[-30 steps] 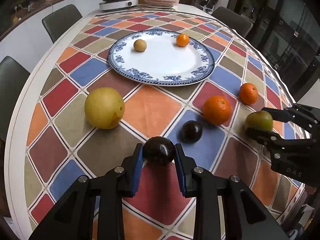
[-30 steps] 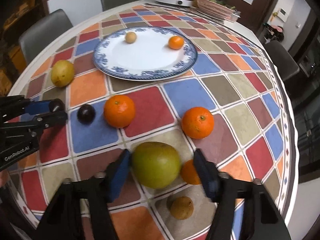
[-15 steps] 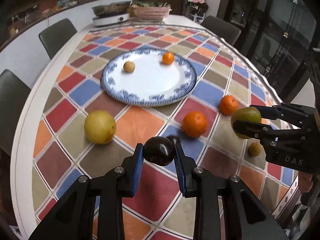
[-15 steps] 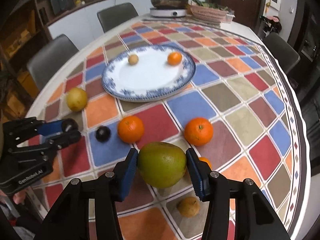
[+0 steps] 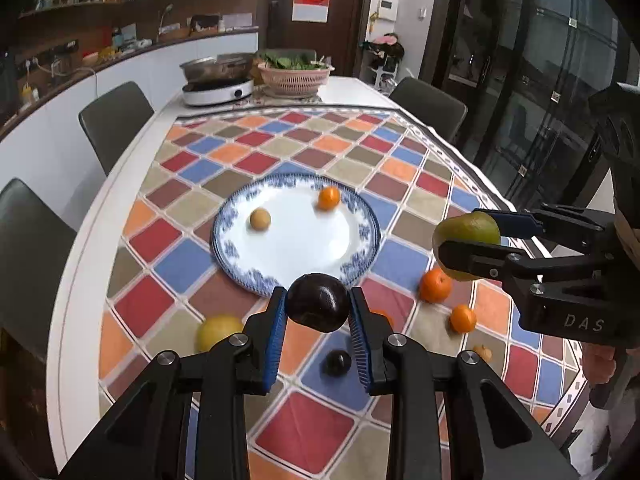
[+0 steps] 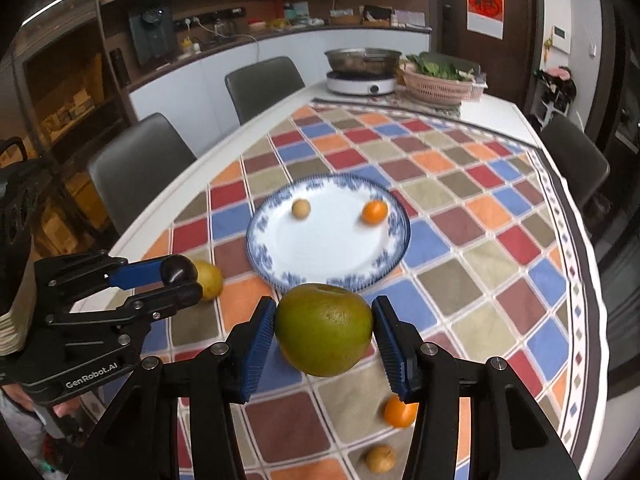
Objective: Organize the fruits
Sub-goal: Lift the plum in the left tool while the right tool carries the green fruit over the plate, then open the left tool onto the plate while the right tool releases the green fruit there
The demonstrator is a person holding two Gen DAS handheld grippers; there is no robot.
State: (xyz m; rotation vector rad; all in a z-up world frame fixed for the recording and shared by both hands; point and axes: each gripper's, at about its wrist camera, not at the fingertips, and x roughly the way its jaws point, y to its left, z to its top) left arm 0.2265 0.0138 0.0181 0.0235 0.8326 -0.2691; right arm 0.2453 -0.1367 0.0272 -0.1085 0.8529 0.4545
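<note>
My left gripper [image 5: 318, 304] is shut on a dark plum [image 5: 318, 302] and holds it high above the table, near the plate's front rim. My right gripper [image 6: 324, 330] is shut on a large green fruit [image 6: 324, 328], also lifted; it shows in the left wrist view [image 5: 466, 240] at the right. The blue-rimmed white plate [image 5: 236, 264] holds a small tan fruit [image 5: 260, 219] and a small orange [image 5: 329, 198]. On the cloth lie a yellow fruit [image 5: 218, 332], a second dark plum [image 5: 337, 362], two oranges [image 5: 435, 286] [image 5: 463, 319] and a small brown fruit [image 6: 380, 458].
The table has a chequered cloth [image 5: 304, 432]. At its far end stand an electric hotpot [image 5: 218, 78] and a pink basket of greens [image 5: 294, 74]. Grey chairs [image 5: 116, 124] line both sides. The table's right edge [image 6: 592, 264] is close to the right gripper.
Both grippers have risen well above the table with their fruits and tilted up, so the room now shows. The right gripper closed on the green fruit and lifted it off the cloth.
</note>
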